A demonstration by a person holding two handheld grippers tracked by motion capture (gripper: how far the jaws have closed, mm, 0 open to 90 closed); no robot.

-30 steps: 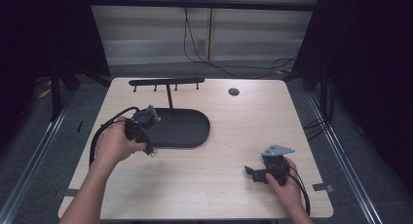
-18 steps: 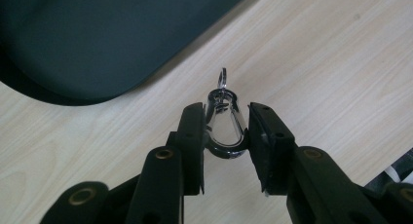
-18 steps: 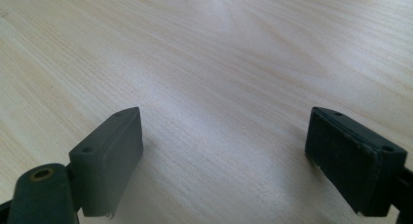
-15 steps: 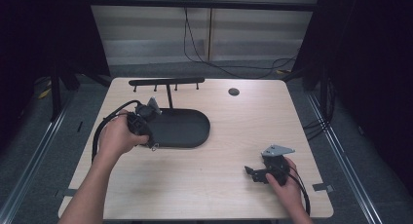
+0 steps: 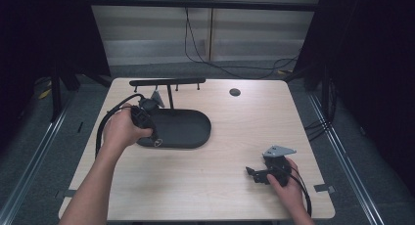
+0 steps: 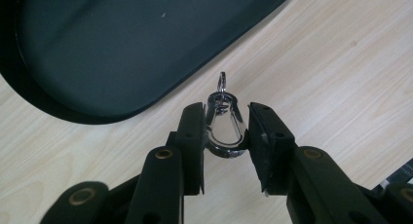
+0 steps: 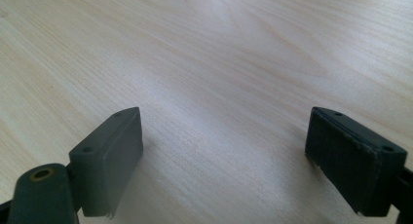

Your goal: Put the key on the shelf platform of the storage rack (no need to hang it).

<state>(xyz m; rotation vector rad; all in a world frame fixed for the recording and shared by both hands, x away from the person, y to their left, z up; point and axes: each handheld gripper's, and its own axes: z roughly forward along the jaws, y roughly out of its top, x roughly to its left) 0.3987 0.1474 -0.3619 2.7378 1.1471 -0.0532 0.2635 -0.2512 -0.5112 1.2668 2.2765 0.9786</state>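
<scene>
Two tools are on show. From above, the left tool (image 5: 155,139) is half hidden under its hand (image 5: 122,129), and the clip (image 5: 156,142) is a mere glint at the tray's (image 5: 195,132) seven o'clock edge. Its own view shows it pinching that silver clip (image 6: 225,124), just off the empty black tray (image 6: 112,48). Right tool (image 5: 254,173), at the table's (image 5: 220,200) five o'clock, gapes wide over bare wood. No writing shows.

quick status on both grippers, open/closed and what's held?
Left gripper: closed on a small silver snap hook, beside the black tray.
Right gripper: open, nothing between the jaws, over the bare wooden table.
</scene>
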